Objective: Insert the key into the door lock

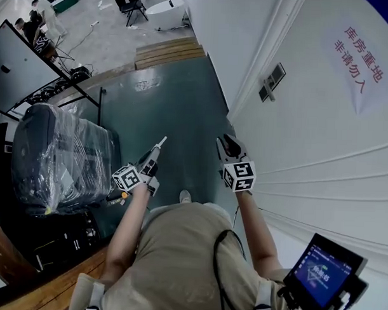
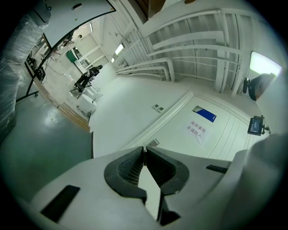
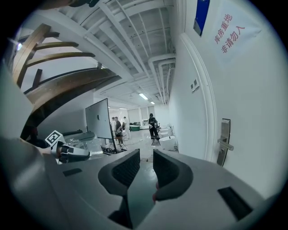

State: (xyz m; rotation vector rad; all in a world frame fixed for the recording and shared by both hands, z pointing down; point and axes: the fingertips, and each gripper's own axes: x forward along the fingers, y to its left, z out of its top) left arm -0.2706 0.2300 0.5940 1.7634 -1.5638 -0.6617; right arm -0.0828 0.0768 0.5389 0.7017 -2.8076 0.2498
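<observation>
A person stands at a white door (image 1: 321, 155), left hand-held gripper (image 2: 144, 149) pinched fully closed with no key visible in it, right hand-held gripper (image 3: 146, 155) parted and empty, pointing near the lock plate (image 3: 223, 141), apparently readying an approach.

Left gripper (image 1: 161, 142) held out front, jaws closed tip to tip, nothing between; right gripper (image 1: 226, 143) alongside, jaws parted, empty; left forearm (image 1: 129, 228) and right forearm (image 1: 258, 239) both extended.
</observation>
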